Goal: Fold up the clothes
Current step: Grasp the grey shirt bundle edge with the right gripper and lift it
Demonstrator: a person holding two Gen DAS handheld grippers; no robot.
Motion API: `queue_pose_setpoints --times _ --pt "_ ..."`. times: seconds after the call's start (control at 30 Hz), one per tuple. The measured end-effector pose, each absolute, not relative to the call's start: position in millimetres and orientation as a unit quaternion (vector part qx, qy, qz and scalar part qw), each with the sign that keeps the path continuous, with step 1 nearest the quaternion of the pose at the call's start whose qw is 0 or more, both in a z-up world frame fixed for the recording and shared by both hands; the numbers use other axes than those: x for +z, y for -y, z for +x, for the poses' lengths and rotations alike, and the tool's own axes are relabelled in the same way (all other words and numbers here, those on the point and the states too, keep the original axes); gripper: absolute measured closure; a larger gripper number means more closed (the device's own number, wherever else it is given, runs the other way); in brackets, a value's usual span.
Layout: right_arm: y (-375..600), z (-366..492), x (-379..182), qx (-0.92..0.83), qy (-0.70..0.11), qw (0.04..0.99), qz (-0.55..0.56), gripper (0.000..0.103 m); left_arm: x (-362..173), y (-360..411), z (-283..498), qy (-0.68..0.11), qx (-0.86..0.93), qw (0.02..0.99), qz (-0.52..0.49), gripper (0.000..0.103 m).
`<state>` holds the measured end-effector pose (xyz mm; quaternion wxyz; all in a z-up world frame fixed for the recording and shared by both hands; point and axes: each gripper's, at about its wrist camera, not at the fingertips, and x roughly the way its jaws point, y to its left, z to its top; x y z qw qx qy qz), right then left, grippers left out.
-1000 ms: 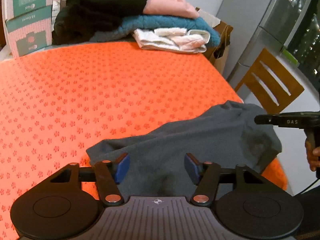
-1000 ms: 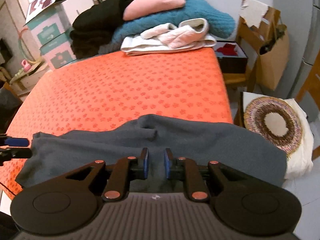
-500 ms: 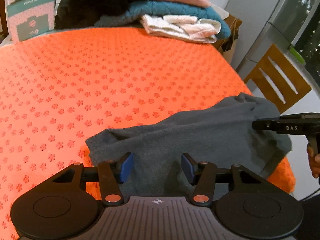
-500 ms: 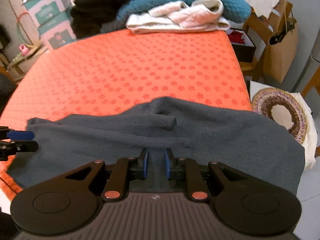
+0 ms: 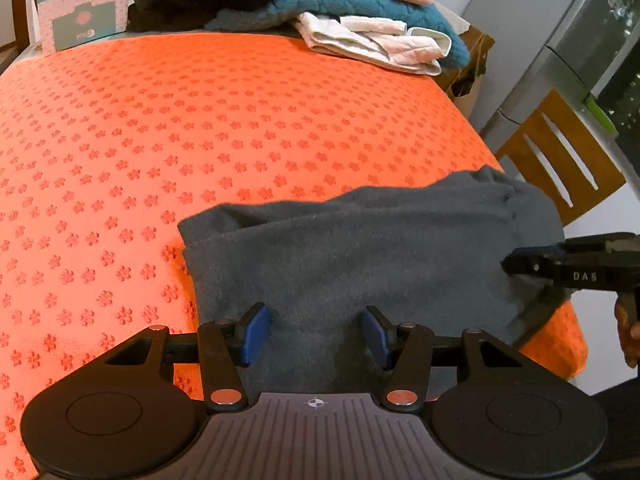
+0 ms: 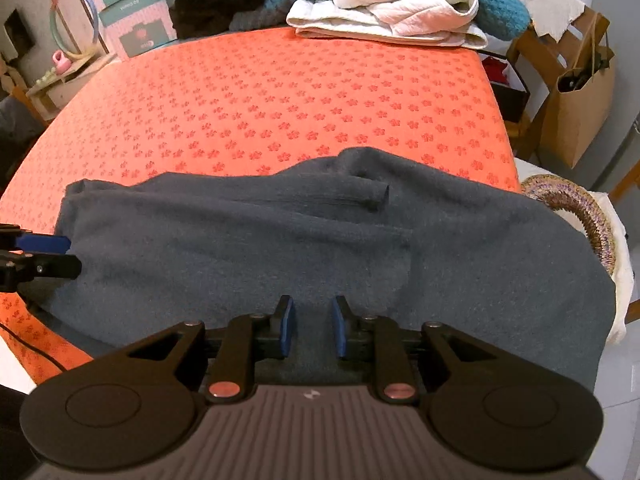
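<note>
A dark grey garment lies crumpled across the near right corner of the orange flower-print table cover. Its right part hangs over the table edge, and a sleeve end lies folded on top. My left gripper is open above the garment's near left edge, with cloth under its blue pads; its tip also shows in the right wrist view. My right gripper is shut on the grey garment's near edge with a narrow gap between its pads. In the left wrist view its tip pinches the right side.
A pile of clothes in black, teal, pink and white fills the far edge of the table. Boxes stand far left. A wooden chair, a paper bag and a round woven cushion stand right of the table.
The grey garment has been drawn further onto the table and lies flatter and wider. Both grippers moved forward over the table; the left stays open, the right keeps its narrow grip.
</note>
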<state>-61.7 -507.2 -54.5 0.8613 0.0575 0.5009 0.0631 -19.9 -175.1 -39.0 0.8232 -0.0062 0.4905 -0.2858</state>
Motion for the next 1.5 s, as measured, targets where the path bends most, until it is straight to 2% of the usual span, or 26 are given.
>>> queue_pose_setpoints --times 0.23,0.47,0.67,0.87,1.13,1.2,1.27,1.43,1.47,1.5 --pt "478.9 -65.6 -25.2 0.076 -0.479 0.872 0.06 0.073 -22.3 156.6 -10.9 -0.488 -0.274 0.828 -0.04 0.045" --pt "419.7 -61.5 -4.9 0.075 -0.459 0.882 0.077 0.068 -8.5 116.6 13.3 -0.497 -0.277 0.821 -0.028 0.044" --pt "354.0 -53.9 -10.2 0.083 -0.463 0.879 0.076 0.068 -10.8 80.4 33.7 -0.504 -0.293 0.813 -0.017 0.044" --pt "291.1 -45.6 -16.3 0.089 -0.461 0.881 0.059 0.063 -22.3 51.7 55.0 -0.513 -0.307 0.802 -0.02 0.044" --pt "227.1 -43.3 -27.3 0.063 -0.452 0.89 -0.004 0.061 -37.3 40.1 79.1 -0.523 -0.317 0.791 0.003 0.044" --pt "212.6 -42.2 -33.0 0.055 -0.453 0.889 -0.037 0.051 -40.2 40.1 82.2 -0.526 -0.322 0.787 0.005 0.044" --pt "201.5 -41.0 -41.1 0.042 -0.455 0.886 -0.075 0.049 -41.6 41.0 82.9 -0.529 -0.328 0.782 0.008 0.044" --pt "193.6 -43.7 -56.5 0.024 -0.451 0.883 -0.129 0.05 -43.8 45.5 81.9 -0.529 -0.345 0.775 0.017 0.044" --pt "194.1 -43.5 -57.0 0.023 -0.45 0.884 -0.128 0.054 -43.5 46.1 81.9 -0.528 -0.347 0.775 0.018 0.044" --pt "195.0 -43.5 -56.3 0.019 -0.448 0.885 -0.127 0.075 -43.1 46.6 82.1 -0.527 -0.349 0.774 0.019 0.044"
